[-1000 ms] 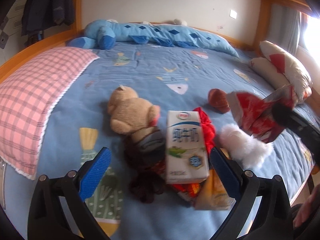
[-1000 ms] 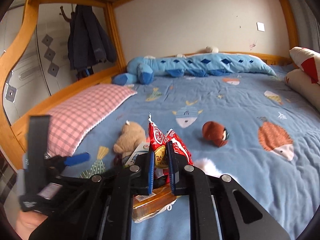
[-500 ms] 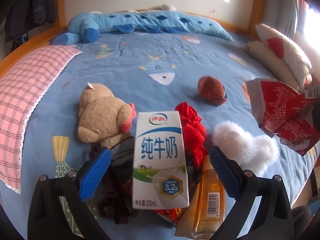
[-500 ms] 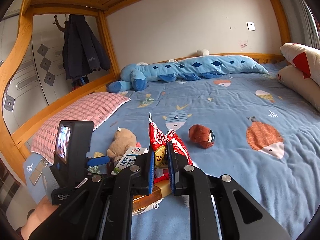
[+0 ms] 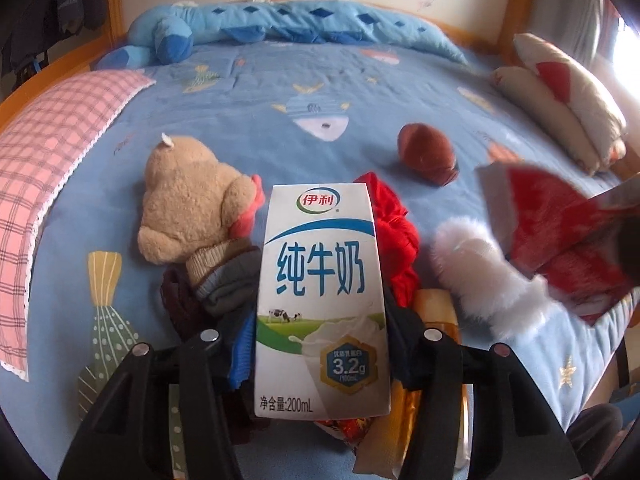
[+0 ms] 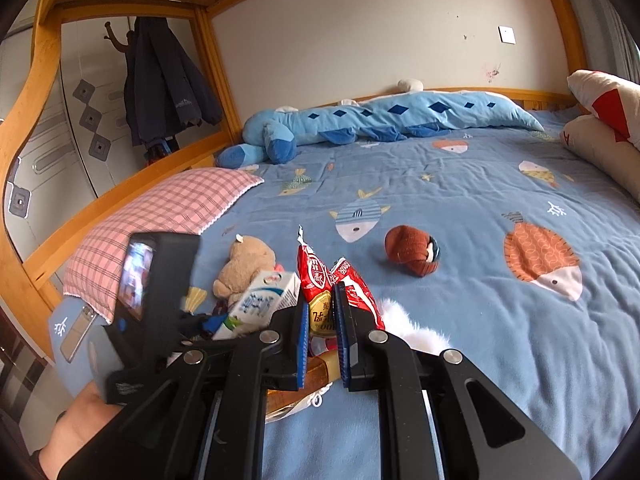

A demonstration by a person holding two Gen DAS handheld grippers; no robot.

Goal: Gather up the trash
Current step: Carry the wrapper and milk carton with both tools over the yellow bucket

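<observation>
The left tool [image 5: 322,336] is closed on a white milk carton [image 5: 322,300], its fingers pressed against both sides, at 6 o'clock in the left wrist view, above a pile of clothes and an amber bottle [image 5: 438,320]. The right tool [image 6: 322,334] grips a red snack wrapper [image 6: 320,280] between its blue pads, the wrapper standing up at 12 o'clock from the fingertips. On the blue bed [image 6: 460,184], a tan teddy bear [image 5: 192,196] lies at 10 o'clock of the carton, a brown plush [image 5: 426,152] at 1 o'clock.
</observation>
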